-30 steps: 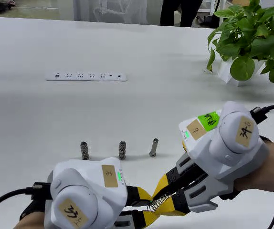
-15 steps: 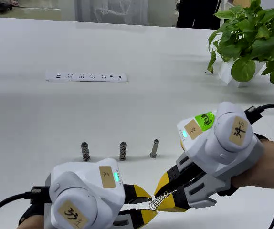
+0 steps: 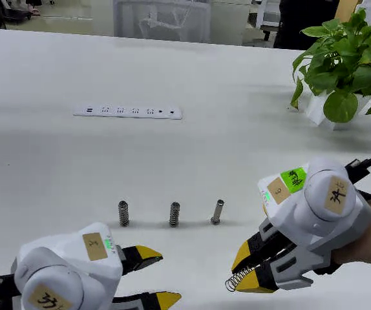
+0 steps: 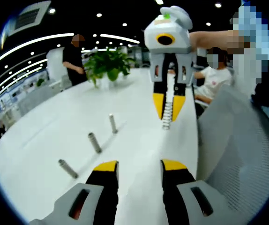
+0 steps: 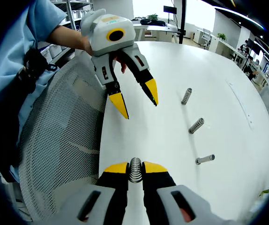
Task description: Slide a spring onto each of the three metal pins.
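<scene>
1. The white workbench (image 3: 56,161) carries the three pins in a row ahead of you, and both grippers sit low on your side of that row
2. Your right gripper (image 3: 245,270) angles down and leftward, its jaws pinched narrow on the spring (image 3: 236,280), near the row's right end but apart from it
3. Your left gripper (image 3: 162,276) hovers beside it, jaws spread wide and holding nothing
4. The left pin (image 3: 123,213) and middle pin (image 3: 174,214) are each sleeved in wire; the right pin (image 3: 217,211) stands bare
5. The spring looks light, soft and slippery, so it may bend or flick out. It lies along the jaws with its free end past the tips, so lead with that end and squeeze gently
</scene>
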`<act>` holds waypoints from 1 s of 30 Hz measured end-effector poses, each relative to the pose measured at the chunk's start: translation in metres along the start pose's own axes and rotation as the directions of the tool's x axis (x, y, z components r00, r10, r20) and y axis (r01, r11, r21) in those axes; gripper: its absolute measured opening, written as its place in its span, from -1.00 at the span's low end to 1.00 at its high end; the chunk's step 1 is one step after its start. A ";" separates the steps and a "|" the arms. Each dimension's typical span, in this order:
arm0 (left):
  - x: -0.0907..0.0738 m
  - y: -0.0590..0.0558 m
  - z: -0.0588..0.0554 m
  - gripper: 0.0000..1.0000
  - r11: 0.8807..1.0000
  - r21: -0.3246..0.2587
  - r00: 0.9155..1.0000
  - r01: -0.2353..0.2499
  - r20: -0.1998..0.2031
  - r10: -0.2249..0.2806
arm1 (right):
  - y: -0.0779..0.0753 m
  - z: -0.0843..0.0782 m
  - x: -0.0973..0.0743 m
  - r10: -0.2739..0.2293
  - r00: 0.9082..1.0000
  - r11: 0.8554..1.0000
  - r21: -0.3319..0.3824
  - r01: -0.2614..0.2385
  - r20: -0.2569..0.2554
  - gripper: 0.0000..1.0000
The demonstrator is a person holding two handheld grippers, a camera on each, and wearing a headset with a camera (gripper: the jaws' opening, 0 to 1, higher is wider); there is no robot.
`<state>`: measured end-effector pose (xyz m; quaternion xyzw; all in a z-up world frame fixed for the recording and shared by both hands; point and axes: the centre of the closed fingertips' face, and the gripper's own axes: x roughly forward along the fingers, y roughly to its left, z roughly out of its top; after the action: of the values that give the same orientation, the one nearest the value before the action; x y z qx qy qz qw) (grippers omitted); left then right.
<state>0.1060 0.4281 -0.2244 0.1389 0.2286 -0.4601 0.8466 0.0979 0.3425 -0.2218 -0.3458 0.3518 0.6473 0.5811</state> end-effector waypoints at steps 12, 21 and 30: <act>-0.025 0.025 -0.007 0.24 0.984 -0.103 0.986 -0.148 0.056 0.155 | -0.034 -0.003 -0.011 -0.008 0.997 0.999 -0.048 0.005 -0.078 -0.75; -0.035 0.035 -0.013 0.81 0.959 -0.169 0.967 -0.228 0.077 0.243 | -0.059 0.003 -0.015 -0.026 0.991 0.995 -0.102 0.013 -0.128 -0.75; -0.040 0.042 -0.024 1.00 0.937 -0.213 0.955 -0.275 0.051 0.292 | -0.088 0.002 -0.017 -0.053 0.981 0.990 -0.142 0.027 -0.188 -0.75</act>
<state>0.1165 0.4902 -0.2233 0.0641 0.2174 -0.3125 0.9225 0.1866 0.3422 -0.2112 -0.4530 0.3534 0.6220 0.5320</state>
